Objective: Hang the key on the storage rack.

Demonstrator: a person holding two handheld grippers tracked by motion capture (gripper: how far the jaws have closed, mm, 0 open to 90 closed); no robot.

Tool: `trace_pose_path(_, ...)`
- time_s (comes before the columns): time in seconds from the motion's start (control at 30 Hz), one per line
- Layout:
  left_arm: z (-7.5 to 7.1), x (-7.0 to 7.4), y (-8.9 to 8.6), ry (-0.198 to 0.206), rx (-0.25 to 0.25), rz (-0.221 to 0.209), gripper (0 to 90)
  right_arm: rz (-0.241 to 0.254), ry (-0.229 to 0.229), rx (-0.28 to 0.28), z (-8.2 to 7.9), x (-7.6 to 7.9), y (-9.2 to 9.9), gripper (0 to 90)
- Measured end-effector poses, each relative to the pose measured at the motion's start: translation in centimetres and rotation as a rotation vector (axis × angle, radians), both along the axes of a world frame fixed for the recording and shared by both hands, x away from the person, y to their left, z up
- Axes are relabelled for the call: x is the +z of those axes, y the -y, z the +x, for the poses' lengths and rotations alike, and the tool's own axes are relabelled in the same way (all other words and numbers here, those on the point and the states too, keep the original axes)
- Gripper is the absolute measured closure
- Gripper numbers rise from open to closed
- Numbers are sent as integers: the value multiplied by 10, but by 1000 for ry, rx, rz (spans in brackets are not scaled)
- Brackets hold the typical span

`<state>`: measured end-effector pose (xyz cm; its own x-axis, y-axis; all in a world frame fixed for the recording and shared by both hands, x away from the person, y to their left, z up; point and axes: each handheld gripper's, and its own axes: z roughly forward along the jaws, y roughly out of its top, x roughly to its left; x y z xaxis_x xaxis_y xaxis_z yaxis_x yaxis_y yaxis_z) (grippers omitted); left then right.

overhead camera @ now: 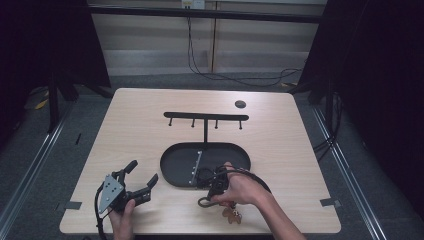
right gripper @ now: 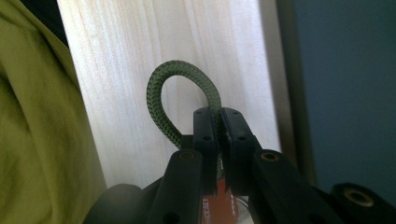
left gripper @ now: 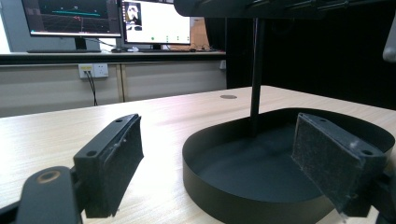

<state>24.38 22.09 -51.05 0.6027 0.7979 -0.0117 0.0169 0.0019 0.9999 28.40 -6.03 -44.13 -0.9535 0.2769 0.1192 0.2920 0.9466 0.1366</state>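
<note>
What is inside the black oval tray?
Inside the black oval tray lies a slim metal piece, and a thin black post rises from the tray's back. The right gripper and the person's hand cover the tray's near right part.

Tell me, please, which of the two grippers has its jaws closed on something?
The right gripper: its jaws pinch a green cord loop near the table's front edge. The left gripper rests with jaws spread wide and nothing between them, beside the black oval tray.

A black oval tray point(overhead camera: 172, 165) with a hook rack point(overhead camera: 205, 116) stands mid-table point(overhead camera: 135, 115), monitors point(left gripper: 72, 18) behind.
</note>
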Motion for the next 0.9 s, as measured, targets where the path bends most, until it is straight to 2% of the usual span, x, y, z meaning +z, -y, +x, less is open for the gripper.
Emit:
trace_pose_path(0.13,0,0,0,1,0,-3,160,-22,0,4,2,12,1,855)
trace_pose_path(0.23,0,0,0,0,0,-2,160,-21,20,12,2,22,1,855)
trace_pose_path(0.37,0,0,0,1,1,-4,160,-13,25,30,3,32,2,855)
trace_pose_path(0.63,0,0,0,0,2,-2,160,-23,31,5,6,50,7,855)
trace_pose_path(0.9,0,0,0,-1,2,-5,160,-34,50,11,10,67,10,855)
